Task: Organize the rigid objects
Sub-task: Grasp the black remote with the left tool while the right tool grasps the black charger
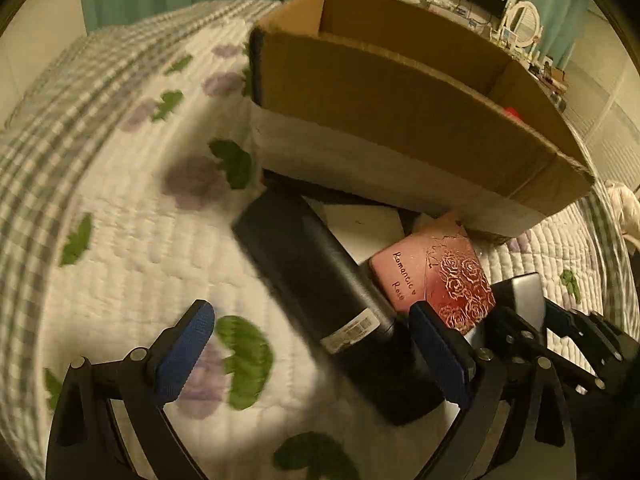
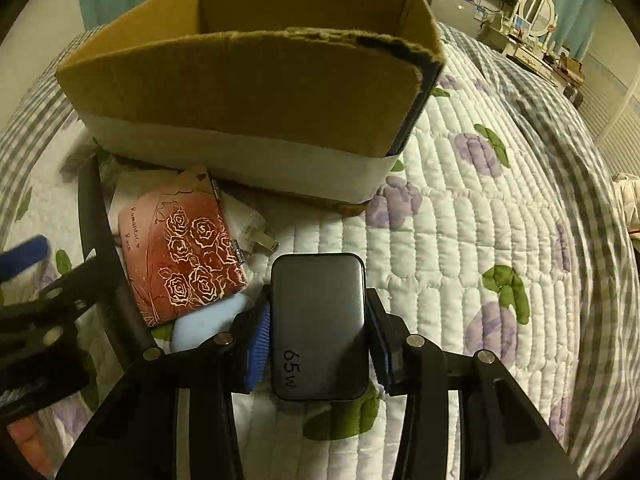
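Note:
My right gripper [image 2: 318, 334] is shut on a dark grey 65W charger [image 2: 318, 320] and holds it just above the quilt, in front of the open cardboard box [image 2: 248, 92]. My left gripper [image 1: 316, 354] is open around a long black case [image 1: 320, 296] that lies on the quilt; it does not grip it. A pink and red "Romantic Rose" tin [image 1: 436, 276] lies between the case and the box, and shows in the right wrist view [image 2: 184, 248] too. The charger also shows at the right of the left wrist view [image 1: 524, 300].
A white plug adapter with metal prongs [image 2: 250, 226] lies by the tin, and a pale blue object [image 2: 208, 324] sticks out under it. The bed's floral quilt [image 2: 460, 240] spreads to the right. A dresser with a mirror [image 2: 536, 16] stands far back.

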